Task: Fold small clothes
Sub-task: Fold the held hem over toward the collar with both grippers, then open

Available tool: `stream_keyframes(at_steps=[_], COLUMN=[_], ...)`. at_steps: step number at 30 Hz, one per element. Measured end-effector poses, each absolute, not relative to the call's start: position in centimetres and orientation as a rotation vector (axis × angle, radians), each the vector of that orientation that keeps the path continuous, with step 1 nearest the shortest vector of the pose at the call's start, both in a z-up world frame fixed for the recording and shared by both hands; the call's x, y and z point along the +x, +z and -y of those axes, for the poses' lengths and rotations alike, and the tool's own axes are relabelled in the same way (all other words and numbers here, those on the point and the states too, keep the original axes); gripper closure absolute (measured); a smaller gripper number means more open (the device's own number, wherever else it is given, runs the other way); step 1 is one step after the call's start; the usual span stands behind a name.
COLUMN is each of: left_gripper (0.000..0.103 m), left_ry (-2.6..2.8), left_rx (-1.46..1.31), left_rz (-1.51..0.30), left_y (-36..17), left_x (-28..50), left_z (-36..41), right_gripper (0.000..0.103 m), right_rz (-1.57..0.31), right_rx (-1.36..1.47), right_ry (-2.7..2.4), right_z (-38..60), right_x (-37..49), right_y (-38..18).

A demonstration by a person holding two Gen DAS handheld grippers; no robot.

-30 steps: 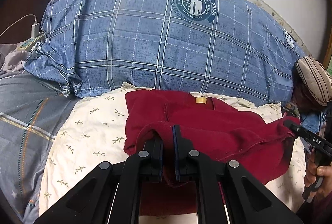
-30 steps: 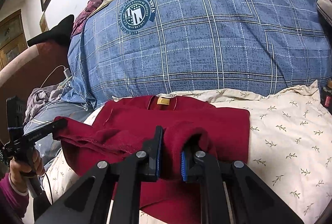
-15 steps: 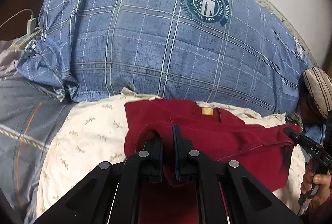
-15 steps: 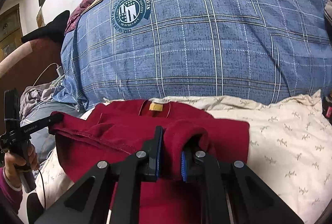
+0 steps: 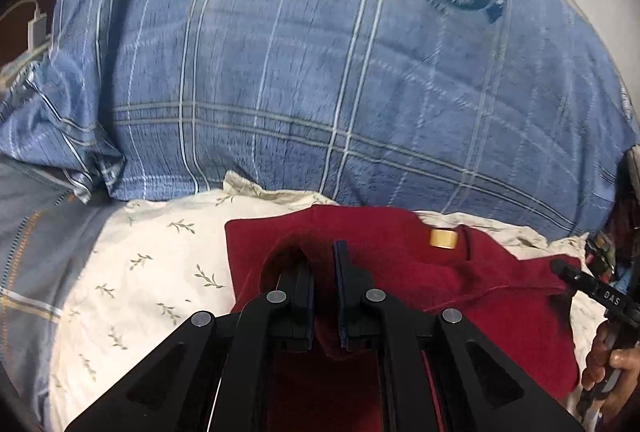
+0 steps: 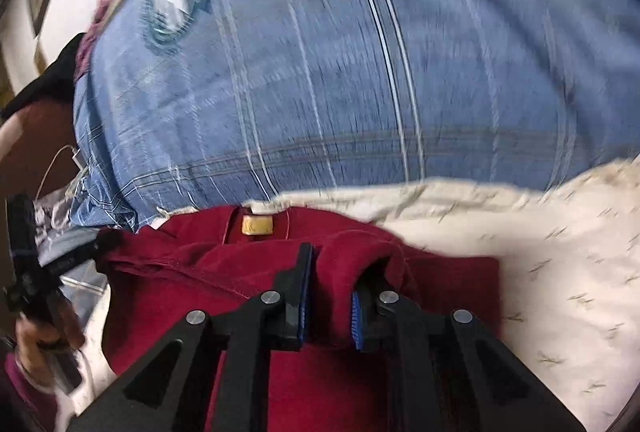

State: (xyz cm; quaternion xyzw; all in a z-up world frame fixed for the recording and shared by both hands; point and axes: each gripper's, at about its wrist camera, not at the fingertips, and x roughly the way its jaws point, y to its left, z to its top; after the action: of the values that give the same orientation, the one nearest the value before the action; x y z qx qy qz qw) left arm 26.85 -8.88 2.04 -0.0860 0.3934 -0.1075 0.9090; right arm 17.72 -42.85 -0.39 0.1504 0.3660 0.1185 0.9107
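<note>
My left tool (image 5: 323, 290) pinches a fold of the red garment (image 5: 400, 272), lower centre of the left wrist view; my right tool (image 6: 328, 296) grips another bunch of it, lower centre of the right wrist view. Garment lies on the cream leaf-print sheet (image 5: 160, 264) w/ its yellow neck tag (image 6: 257, 224) up near the big blue plaid pillow (image 5: 320, 72), which fills the upper frame. Right wrist view is blurred.
</note>
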Motion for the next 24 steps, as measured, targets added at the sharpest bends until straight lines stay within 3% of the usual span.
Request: stream_keyframes(at_steps=[4,7,8,9,11,12,13,24], left_gripper=[0.087,0.081,0.080,0.075,0.042,0.018,0.014,0.014], left_ry=[-0.259,-0.301,-0.309,-0.310,-0.320,-0.316,-0.305,-0.274], left_rx=[-0.283,-0.366,-0.375,-0.378,-0.402,-0.417,-0.433,-0.278], left_rz=[-0.840,-0.842,-0.843,-0.845,-0.838,-0.813,-0.770,-0.778], left_y=[1.3,1.4,1.5,1.6,2.0,2.3,2.7,2.7], left_x=[28.6,29.4,29.7,29.9,29.7,29.2,28.7,29.3], left_z=[7.8,6.5,6.2,6.0,5.4,4.9,4.2,6.3], right_gripper=[0.082,0.075,0.070,0.058,0.038,0.038,0.038,0.041], right_rz=[-0.835,-0.802,-0.793,-0.782,-0.732,-0.702,-0.693,-0.801], right_rx=[0.391,0.517,0.546,0.566,0.568,0.584,0.605,0.335], right_ry=[0.301,0.391,0.408,0.404,0.334,0.338,0.349,0.440], right_z=[44.2,46.2,46.7,47.3,48.2,48.9,49.3,41.2], right_x=[19.9,19.6,19.4,19.0,17.7,17.0,16.5,16.5], right_y=[-1.2,-0.1,0.2,0.6,1.5,2.0,2.2,0.7])
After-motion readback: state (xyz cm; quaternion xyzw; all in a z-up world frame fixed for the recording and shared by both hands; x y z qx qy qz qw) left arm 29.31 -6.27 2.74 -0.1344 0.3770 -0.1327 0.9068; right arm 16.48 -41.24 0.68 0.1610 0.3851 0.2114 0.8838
